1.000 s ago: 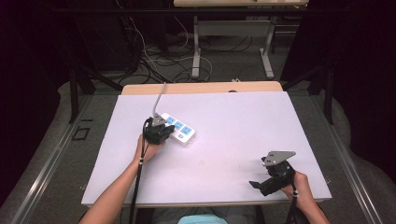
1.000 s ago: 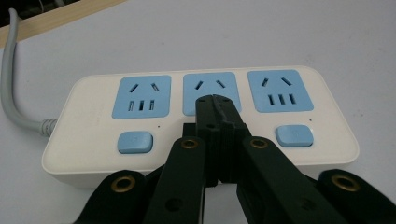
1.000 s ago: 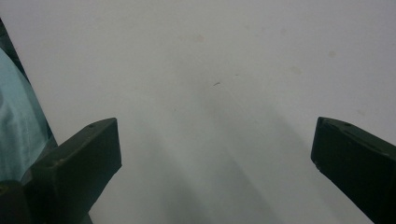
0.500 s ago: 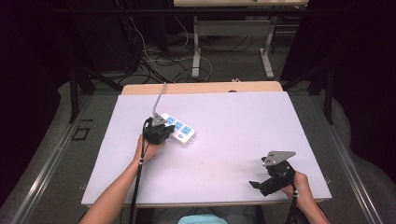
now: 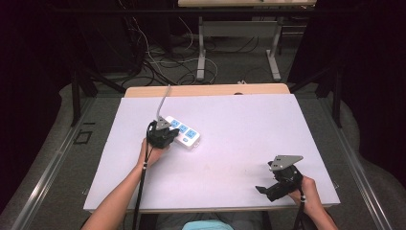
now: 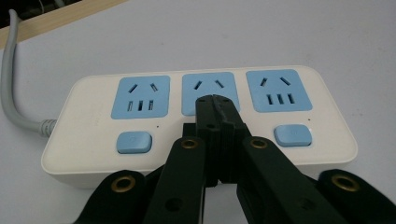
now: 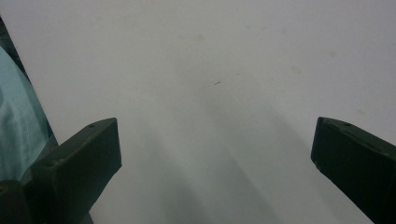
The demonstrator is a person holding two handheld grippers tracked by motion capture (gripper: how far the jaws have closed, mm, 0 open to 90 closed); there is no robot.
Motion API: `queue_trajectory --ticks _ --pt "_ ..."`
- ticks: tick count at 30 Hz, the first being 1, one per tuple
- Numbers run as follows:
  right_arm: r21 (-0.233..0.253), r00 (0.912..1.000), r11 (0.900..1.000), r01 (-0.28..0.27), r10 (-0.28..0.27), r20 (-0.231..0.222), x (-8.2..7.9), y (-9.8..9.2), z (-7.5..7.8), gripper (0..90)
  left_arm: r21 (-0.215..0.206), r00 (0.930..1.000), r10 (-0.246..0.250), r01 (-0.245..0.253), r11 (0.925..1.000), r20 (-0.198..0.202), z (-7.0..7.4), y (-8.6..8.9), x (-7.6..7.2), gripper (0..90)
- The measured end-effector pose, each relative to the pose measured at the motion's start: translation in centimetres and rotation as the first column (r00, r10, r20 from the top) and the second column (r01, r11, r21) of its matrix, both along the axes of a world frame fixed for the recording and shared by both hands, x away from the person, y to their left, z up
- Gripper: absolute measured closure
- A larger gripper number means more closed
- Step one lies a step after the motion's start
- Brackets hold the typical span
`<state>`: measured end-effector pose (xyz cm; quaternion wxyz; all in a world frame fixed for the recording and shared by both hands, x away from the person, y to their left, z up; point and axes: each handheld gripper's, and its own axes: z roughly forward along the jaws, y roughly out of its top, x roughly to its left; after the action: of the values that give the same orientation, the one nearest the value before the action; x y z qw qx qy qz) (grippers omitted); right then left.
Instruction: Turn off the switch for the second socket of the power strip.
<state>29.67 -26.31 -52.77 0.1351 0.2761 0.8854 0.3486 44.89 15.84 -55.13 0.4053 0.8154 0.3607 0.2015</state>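
Observation:
A white power strip (image 5: pixel 186 135) with three blue sockets lies on the left half of the white table (image 5: pixel 239 129). In the left gripper view the power strip (image 6: pixel 88 116) shows blue switches under the left socket (image 6: pixel 134 142) and the right socket (image 6: pixel 292 135). My left gripper (image 6: pixel 215 100) is shut, and its joined tips sit over the strip's middle, below the centre socket, hiding what is under them. In the high view the left gripper (image 5: pixel 165 136) rests at the strip's near edge. My right gripper (image 5: pixel 266 189) stands open near the table's front right, with bare table between its jaws (image 7: pixel 215 144).
The strip's grey cable (image 5: pixel 164 98) runs off the table's far edge. A wooden strip (image 5: pixel 206 90) borders that far edge. Cables and table legs (image 5: pixel 201 52) lie on the floor behind. A teal cloth (image 7: pixel 18 140) shows at the left of the right gripper view.

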Motion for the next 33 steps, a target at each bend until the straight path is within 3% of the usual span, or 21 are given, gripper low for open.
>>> queue_trajectory --ticks 9,13,18,26,33 --pt "-0.003 1.0 1.0 -0.004 0.004 0.005 0.0 0.0 0.01 1.1 0.0 1.0 0.001 -0.001 1.0 -0.009 0.09 0.02 0.0 90.0" --pt "-0.001 1.0 1.0 -0.004 0.004 0.001 -0.01 0.03 -0.01 1.1 0.03 0.9997 0.025 -0.025 0.9992 0.005 0.25 0.02 -0.04 90.0" --pt "0.001 1.0 1.0 0.0 0.0 0.005 -0.03 0.04 -0.03 1.2 0.018 0.9986 0.052 -0.052 0.9985 0.006 0.33 0.47 0.13 90.0" --pt "-0.002 0.9999 1.0 -0.014 0.014 0.008 0.05 0.01 -0.01 1.2 0.025 0.9989 0.046 -0.046 0.9986 0.012 0.44 0.47 0.13 90.0" --pt "-0.003 0.9999 1.0 -0.014 0.014 0.009 0.02 0.01 0.01 1.2 0.005 0.9981 0.056 -0.056 0.9984 0.027 0.68 0.46 0.02 87.9"
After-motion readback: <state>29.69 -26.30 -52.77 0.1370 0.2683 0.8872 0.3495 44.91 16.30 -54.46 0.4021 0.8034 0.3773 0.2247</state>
